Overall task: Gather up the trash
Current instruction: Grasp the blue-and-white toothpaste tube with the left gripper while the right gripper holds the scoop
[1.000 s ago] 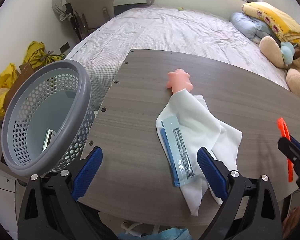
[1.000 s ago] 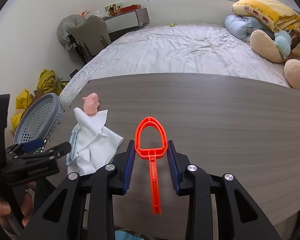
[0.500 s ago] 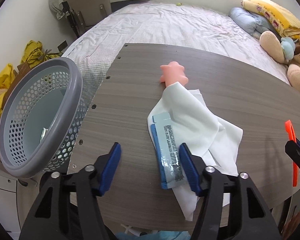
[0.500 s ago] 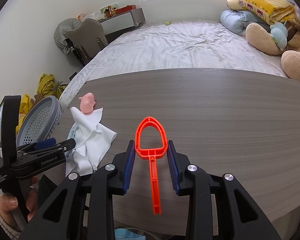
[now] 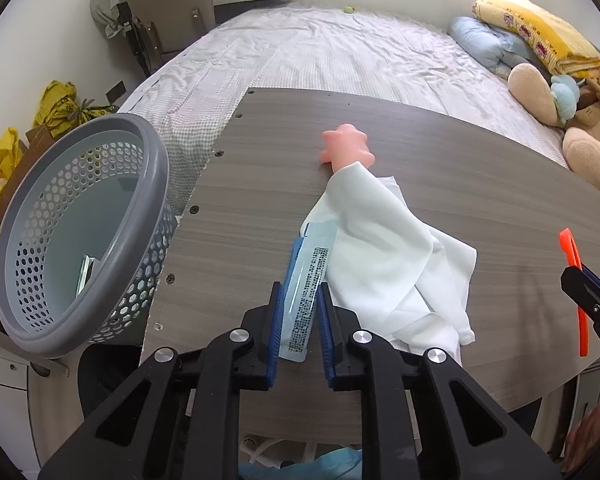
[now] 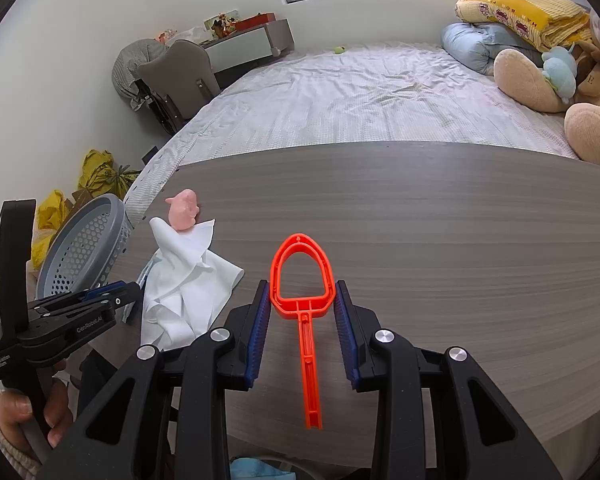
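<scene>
My left gripper [image 5: 298, 300] is shut on a clear-and-blue wrapper [image 5: 306, 284] that lies on the grey wooden table [image 5: 260, 200], partly under a white cloth [image 5: 384, 256]. A pink toy [image 5: 346, 146] sits at the cloth's far end. My right gripper [image 6: 302, 292] is shut on an orange plastic tool [image 6: 302, 280], held just above the table. The grey perforated basket [image 5: 80, 224] stands off the table's left edge, with a small item inside. The left gripper also shows in the right wrist view [image 6: 128, 290], next to the cloth [image 6: 184, 280].
A bed [image 6: 360, 92] lies beyond the table with pillows, a yellow blanket [image 6: 516, 8] and plush toys [image 6: 540, 80] at the right. A chair [image 5: 172, 8] and desk stand at the back left. Yellow bags [image 5: 56, 100] sit on the floor by the wall.
My left gripper has moved forward and to the right over the table edge and closed from wide open onto the wrapper. The right gripper has kept holding the orange tool and barely moved.
</scene>
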`<act>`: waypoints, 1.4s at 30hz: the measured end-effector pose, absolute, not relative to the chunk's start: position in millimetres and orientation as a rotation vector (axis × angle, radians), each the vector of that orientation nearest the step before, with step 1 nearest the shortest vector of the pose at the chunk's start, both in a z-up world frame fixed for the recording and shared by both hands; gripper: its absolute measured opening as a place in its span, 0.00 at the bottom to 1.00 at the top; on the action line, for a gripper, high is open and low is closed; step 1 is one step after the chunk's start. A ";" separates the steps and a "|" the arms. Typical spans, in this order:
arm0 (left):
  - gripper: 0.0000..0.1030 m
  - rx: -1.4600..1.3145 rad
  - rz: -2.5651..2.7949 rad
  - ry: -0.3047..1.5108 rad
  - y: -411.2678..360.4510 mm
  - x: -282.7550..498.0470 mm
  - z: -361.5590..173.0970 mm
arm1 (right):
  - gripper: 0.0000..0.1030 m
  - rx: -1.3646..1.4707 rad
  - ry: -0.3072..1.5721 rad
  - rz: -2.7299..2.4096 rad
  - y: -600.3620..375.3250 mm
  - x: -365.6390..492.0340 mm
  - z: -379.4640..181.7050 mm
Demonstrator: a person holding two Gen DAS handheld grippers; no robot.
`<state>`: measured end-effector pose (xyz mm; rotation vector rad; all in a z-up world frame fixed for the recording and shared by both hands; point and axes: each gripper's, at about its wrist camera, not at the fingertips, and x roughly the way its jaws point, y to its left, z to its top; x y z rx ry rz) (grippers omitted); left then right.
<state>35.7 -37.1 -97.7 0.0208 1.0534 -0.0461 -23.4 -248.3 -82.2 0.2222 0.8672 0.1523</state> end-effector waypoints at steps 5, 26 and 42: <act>0.17 0.027 -0.053 1.064 -34.9 32.1 -99.5 | 0.30 0.217 0.865 0.157 -245.9 -24.1 -80.0; 0.26 0.035 -0.079 1.091 -30.3 33.6 -105.3 | 0.30 0.215 0.875 0.173 -240.6 -21.8 -82.9; 0.21 0.021 -0.100 1.070 -28.1 36.3 -105.3 | 0.30 0.218 0.878 0.170 -239.6 -21.7 -83.7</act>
